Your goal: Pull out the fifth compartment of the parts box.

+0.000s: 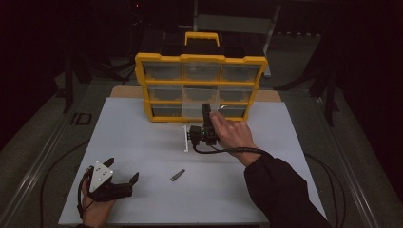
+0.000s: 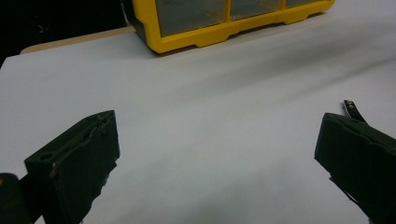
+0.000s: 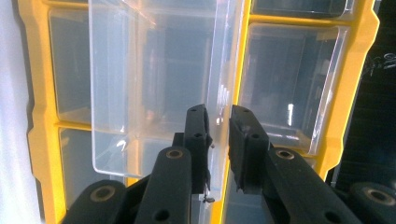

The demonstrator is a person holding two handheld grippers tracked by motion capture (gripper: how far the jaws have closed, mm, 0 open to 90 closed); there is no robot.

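Right tongs pinch the clear drawer's side wall in the yellow organizer. Left tongs rest wide open, empty, near the table's near-left edge.

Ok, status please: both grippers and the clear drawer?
Right gripper shut on clear plastic drawer of yellow organizer. Left gripper open, idle. Nothing blocking.

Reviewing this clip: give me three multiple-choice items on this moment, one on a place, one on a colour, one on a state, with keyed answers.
1. Where does the small metal piece lie?
A. on the white table
B. inside a drawer
C. between the left gripper's jaws

2. What colour is the organizer's frame?
A. red
B. yellow
C. blue

3. How do the right gripper's jaws stand?
A. wide apart
B. shut on the clear drawer's wall
C. shut on a cable

Key: 1 A, it rests loose on the table; 2 B, yellow bars surround the drawers; 3 B, both pads pinch the wall.
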